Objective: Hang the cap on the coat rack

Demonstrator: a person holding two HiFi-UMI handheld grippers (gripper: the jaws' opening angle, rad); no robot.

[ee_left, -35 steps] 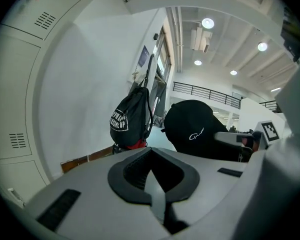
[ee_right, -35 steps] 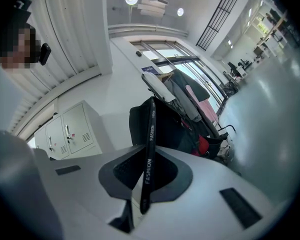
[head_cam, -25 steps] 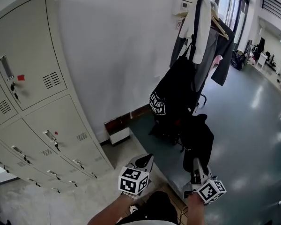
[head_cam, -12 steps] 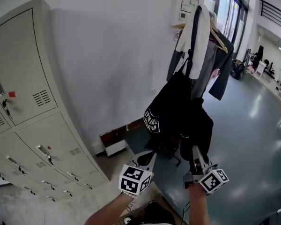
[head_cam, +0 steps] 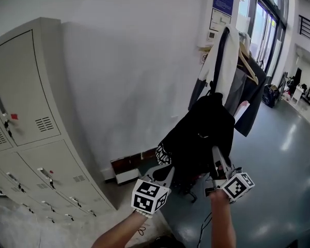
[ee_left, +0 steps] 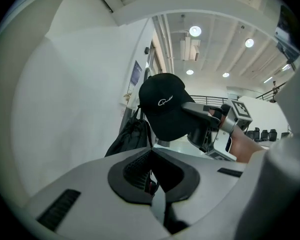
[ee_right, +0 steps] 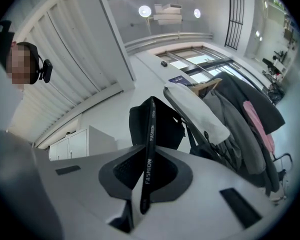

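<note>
Left gripper view alone shows the cap (ee_left: 162, 106) crown and white logo, held up before the coat rack (head_cam: 240, 61), its brim pinched by the right gripper (ee_right: 146, 151). Right gripper view: brim edge-on, lettered "FASHION" — long axis along the jaws, crown foremost. Left gripper (ee_left: 152, 151) pressed together, empty.

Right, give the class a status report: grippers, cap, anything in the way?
Left gripper shut, empty. Right gripper: jaws shut on cap brim. Cap not yet hung. Ahead, coat rack crowded with coats, backpack.
</note>
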